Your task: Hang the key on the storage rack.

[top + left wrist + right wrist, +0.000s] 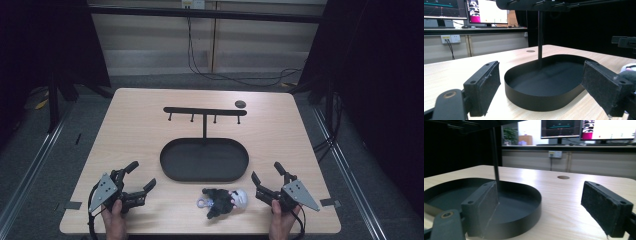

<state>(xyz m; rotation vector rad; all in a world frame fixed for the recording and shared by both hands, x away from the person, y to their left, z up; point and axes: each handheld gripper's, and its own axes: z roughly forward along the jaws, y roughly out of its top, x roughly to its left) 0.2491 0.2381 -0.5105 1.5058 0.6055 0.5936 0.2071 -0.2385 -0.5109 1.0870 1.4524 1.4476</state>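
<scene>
High view: 1 keychain toy [225, 200], 2 claws.

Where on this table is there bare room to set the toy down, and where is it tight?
Bare wood lies left and right of the tray out to the table edges, and behind the hook rack. The tray floor is bare too. It is tight at the near edge: the toy lies between the left gripper and right gripper.

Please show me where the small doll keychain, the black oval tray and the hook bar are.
doll keychain [239, 198], high view, its white head.
black oval tray [204, 176], high view, its near rim.
hook bar [204, 111], high view, the bar's middle.
</scene>
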